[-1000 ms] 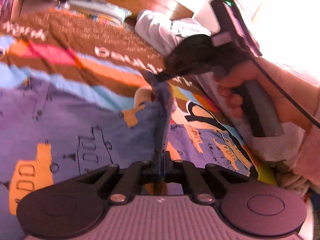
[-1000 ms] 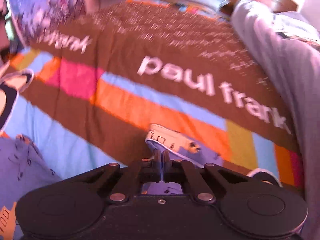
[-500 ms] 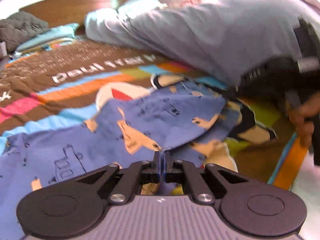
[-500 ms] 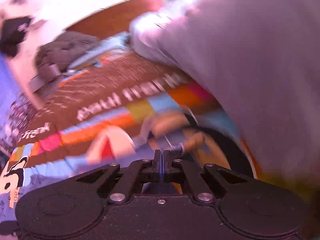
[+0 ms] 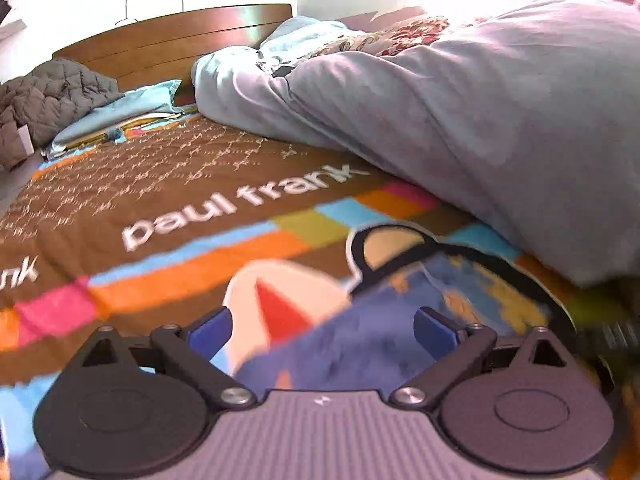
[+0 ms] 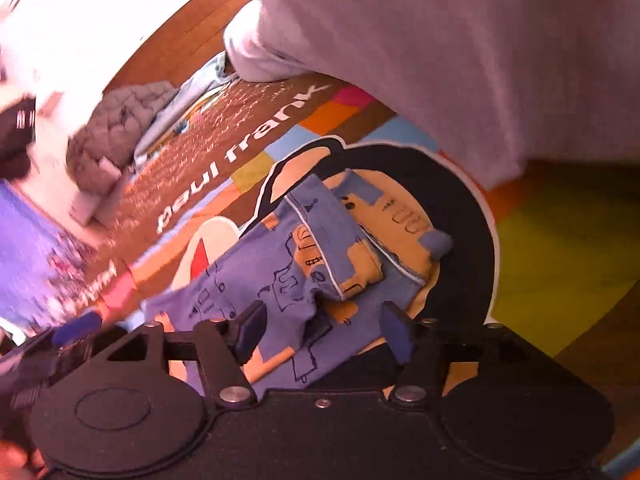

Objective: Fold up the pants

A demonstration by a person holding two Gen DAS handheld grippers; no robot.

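pants [image 6: 280,280]: blue, orange vehicle print, lying on the bedspread's round monkey-face graphic [image 6: 468,216]; blurred in the left wrist view [image 5: 380,344]
fold state: one layer already lies over another, cuffs bunched and crooked near the graphic's middle; looks like a first fold laid down, not squared
left gripper [image 5: 322,330]: jaws have just been opening, now wide, above the pants, cloth under the gap, pads off it
right gripper [image 6: 320,330]: jaws have just been opening, partly spread, cloth seen between the fingers, no pinch
progress: roughly midway by my guess; both tongs free of cloth
left to do: likely straighten cuffs, smooth, fold again; waistband end not in view, cannot tell its state
bedspread [image 5: 168,184]: brown, colour stripes, white "paul frank" lettering, beyond the graphic
grey duvet [image 5: 500,120]: big heap just beside the graphic, edge hanging near the cuffs; could crowd the next fold
headboard [image 5: 172,40]: wood, far past the graphic
quilted grey bundle [image 5: 48,96]: by the headboard, well apart from the graphic
pillow [image 5: 116,112]: pale blue, beside that bundle
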